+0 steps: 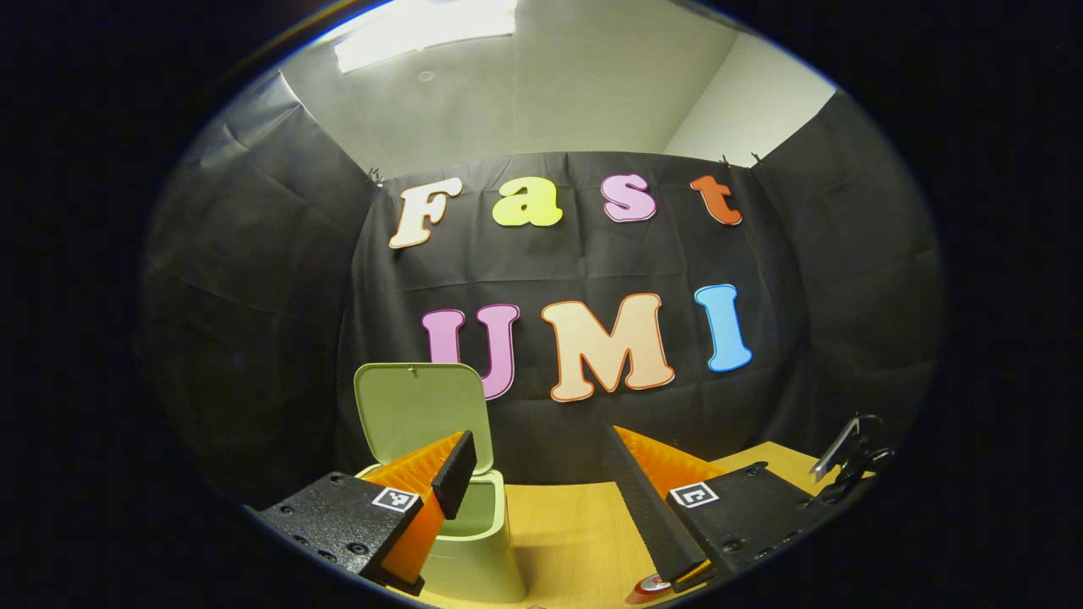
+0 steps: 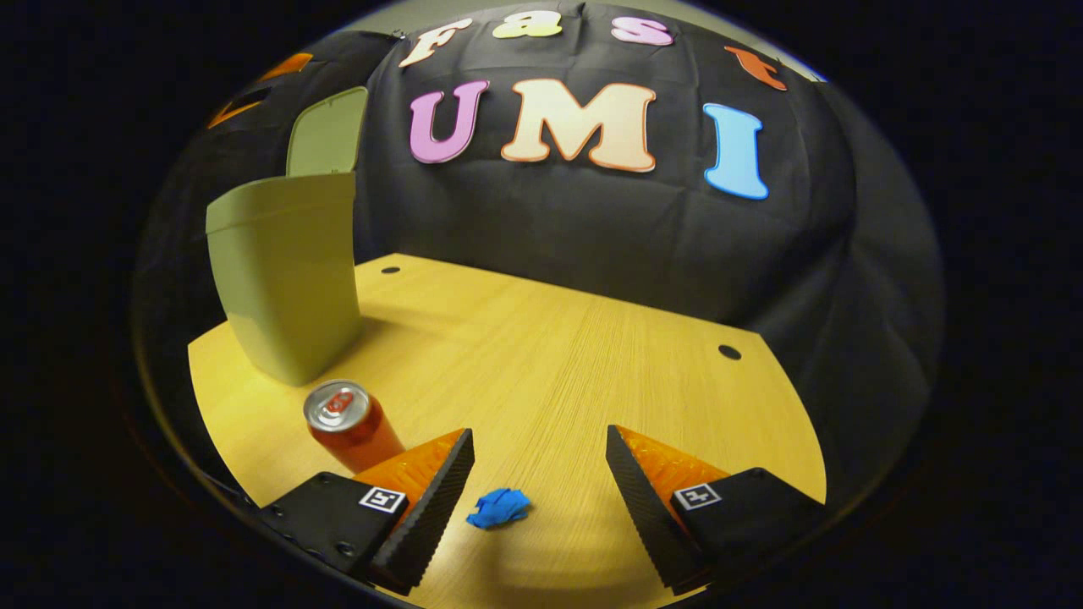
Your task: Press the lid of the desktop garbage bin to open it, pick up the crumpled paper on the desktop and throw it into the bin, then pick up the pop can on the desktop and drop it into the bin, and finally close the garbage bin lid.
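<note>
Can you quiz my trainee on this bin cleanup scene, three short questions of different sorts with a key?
1. True or false: the green garbage bin has its lid raised.
2. Which lies between the right gripper's open fingers: A) the blue crumpled paper, B) the red pop can, C) a spoon?
3. Fill in: in the left gripper view, the left gripper is ____ and holds nothing.

Key: 1 true; 2 A; 3 open.
</note>
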Available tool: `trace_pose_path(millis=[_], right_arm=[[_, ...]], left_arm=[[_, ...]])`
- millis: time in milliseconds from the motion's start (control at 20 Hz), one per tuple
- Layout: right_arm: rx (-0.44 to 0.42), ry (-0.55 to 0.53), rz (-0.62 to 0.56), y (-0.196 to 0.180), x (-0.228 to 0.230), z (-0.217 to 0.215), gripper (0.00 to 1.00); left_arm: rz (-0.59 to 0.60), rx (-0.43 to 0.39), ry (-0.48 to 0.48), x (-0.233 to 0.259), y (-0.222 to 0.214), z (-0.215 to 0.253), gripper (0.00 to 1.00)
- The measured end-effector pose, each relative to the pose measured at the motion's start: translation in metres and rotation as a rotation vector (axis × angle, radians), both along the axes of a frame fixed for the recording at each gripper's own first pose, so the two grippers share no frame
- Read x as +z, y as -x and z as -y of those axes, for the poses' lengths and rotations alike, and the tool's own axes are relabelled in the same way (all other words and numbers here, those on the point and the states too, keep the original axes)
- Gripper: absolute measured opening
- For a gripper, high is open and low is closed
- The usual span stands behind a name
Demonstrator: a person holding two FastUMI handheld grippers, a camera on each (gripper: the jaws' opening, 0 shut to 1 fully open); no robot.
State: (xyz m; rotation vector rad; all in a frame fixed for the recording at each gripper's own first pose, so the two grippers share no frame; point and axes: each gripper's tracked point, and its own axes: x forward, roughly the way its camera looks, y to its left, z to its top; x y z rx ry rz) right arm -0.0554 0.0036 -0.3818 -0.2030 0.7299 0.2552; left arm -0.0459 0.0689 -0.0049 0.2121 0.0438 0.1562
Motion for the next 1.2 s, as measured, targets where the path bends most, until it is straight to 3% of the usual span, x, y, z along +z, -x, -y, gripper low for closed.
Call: trace_pose_path(millis=[400,500,700,750,850,1200], right_arm=[[0.006,0.017,-0.182,0.039,-0.056,0.004,0.98],[0.009,0.021,-0.201,0.043,-0.061,0.004,0.91],[0.018,-0.003,-0.252,0.051,-0.068,-0.004,0.61],[0.019,-0.011,-0.254,0.051,-0.068,-0.005,0.31],[0.02,-0.031,-0.248,0.051,-0.064,-0.011,0.19],[0.019,-0.112,-0.056,-0.004,0.013,-0.035,0.16]], left_arm=[[-0.009,0.033,-0.023,0.001,0.012,-0.017,0.92],[-0.012,0.04,-0.022,0.001,0.015,-0.02,0.92],[-0.021,0.05,-0.031,0.001,0.021,-0.026,0.92],[-0.017,0.051,-0.032,0.003,0.02,-0.027,0.92],[-0.013,0.053,-0.034,0.005,0.02,-0.028,0.92],[-0.013,0.061,-0.019,0.002,0.024,-0.036,0.91]])
